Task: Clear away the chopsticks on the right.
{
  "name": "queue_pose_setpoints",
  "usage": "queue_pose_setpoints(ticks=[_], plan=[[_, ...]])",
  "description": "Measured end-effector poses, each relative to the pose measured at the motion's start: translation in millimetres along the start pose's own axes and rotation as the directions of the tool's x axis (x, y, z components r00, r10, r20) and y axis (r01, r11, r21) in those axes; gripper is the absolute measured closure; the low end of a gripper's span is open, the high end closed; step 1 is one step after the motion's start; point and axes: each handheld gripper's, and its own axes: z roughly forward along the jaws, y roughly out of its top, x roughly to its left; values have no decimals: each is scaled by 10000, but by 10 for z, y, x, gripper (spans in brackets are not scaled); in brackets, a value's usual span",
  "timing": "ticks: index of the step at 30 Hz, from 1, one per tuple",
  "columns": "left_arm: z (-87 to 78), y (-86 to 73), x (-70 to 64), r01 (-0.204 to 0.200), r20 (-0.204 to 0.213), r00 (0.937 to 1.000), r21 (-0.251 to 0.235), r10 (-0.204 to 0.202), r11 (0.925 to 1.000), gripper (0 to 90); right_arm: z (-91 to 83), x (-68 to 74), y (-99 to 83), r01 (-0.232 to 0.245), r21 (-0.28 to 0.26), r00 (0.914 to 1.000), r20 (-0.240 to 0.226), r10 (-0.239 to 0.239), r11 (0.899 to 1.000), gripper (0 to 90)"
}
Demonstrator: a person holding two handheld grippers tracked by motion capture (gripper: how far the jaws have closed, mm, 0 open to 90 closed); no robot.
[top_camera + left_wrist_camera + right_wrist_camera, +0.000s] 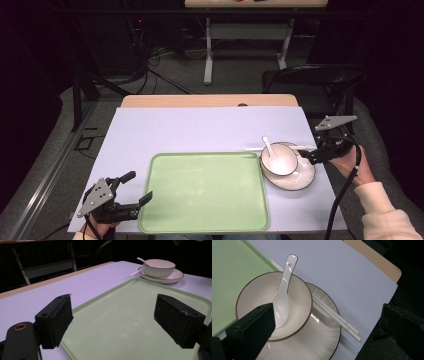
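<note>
High view: the whole worktop shows from above, with a purple sheet over it. A green tray lies near the front edge. A plate sits by the right edge.
Left hand-held gripper: it is at the front left corner of the worktop, right beside the tray's left rim. Its jaws are wide apart and hold nothing.
Left gripper view: this one looks low across the tray. The bowl and plate stand far off past the tray's far corner. You see the bowl's side here, not its inside.
Right hand-held gripper: it is at the right edge of the worktop, with a hand on it. Its tips are just at the plate's right rim. Its jaws are spread apart with nothing between them.
Right gripper view: this one looks down into the bowl from close up. One jaw is over the bowl's rim and the other is off past the worktop's edge.
Spoon: it lies in the bowl. Its scoop is down inside and its handle sticks up over the rim, away from the gripper, toward the back edge.
Chopsticks: two white sticks lie side by side across the plate behind the bowl. In the high view they run left to right, along the back edge.
Bowl and plate: the bowl sits on the left part of the plate, touching it, just right of the tray.
</note>
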Motion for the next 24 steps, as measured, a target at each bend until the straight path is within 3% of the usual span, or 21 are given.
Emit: queue_pose_setpoints(ticks=[12,15,17,19,24], plan=[[2,1,2,-15,67,10000,72,15,10000,152,432,-314,220,-80,996,9997,-217,102,9950,0],[4,2,3,-34,90,10000,102,33,9999,151,599,-384,237,-36,1417,9996,-269,75,9899,141],[4,2,2,-38,87,10000,99,37,9999,151,642,-398,240,-34,1594,9995,-291,82,9872,166],[5,2,2,-38,87,10000,98,37,9999,151,728,-413,237,69,1855,9992,-407,7,9826,264],[8,3,4,-47,83,10000,163,46,9999,151,953,-429,227,367,2629,9962,-860,-145,9641,464]])
